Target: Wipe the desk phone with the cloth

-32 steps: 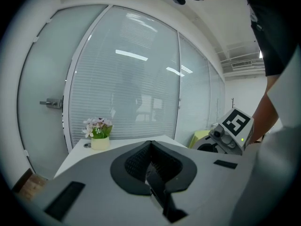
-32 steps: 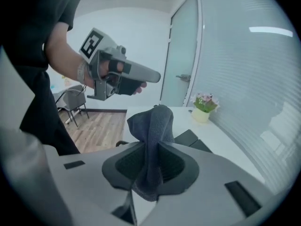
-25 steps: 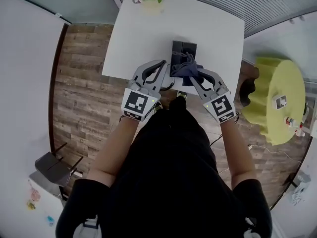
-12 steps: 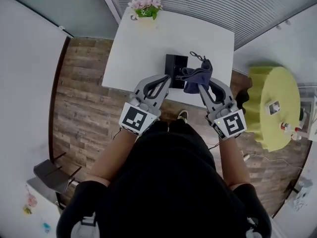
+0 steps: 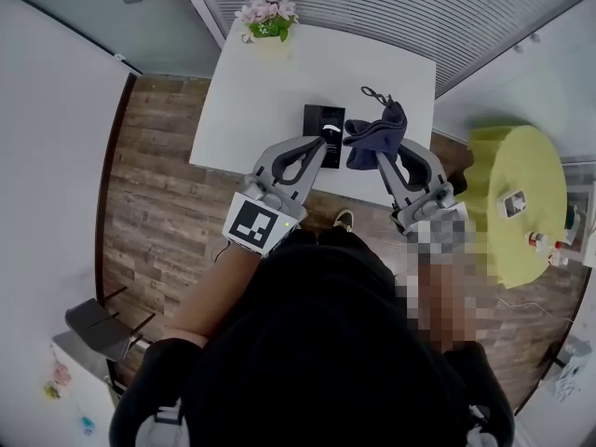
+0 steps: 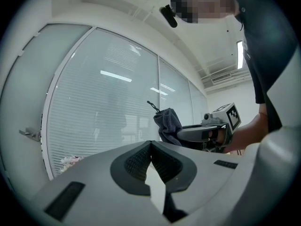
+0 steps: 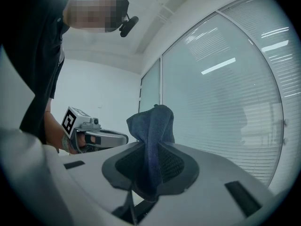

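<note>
Beneath us a wood floor point(image 5: 149, 203), our white bench point(image 5: 270, 101) with flowers point(image 5: 265, 15) at its far corner, blinds point(image 5: 391, 3) beyond, a yellow table point(image 5: 503, 184) at our right, white wall point(image 5: 47, 175) left.

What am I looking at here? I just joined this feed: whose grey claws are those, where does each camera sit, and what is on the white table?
There is no robot. A person holds a hand-held gripper in each hand. The head view comes from a camera on the person's head, looking steeply down. The other two views come from a camera on each gripper, looking along its jaws. On the white table lie a black desk phone and, at the far corner, a pot of flowers. The left hand-held gripper is shut and empty. The right hand-held gripper is clamped on a dark blue cloth, held to the right of the phone.
</note>
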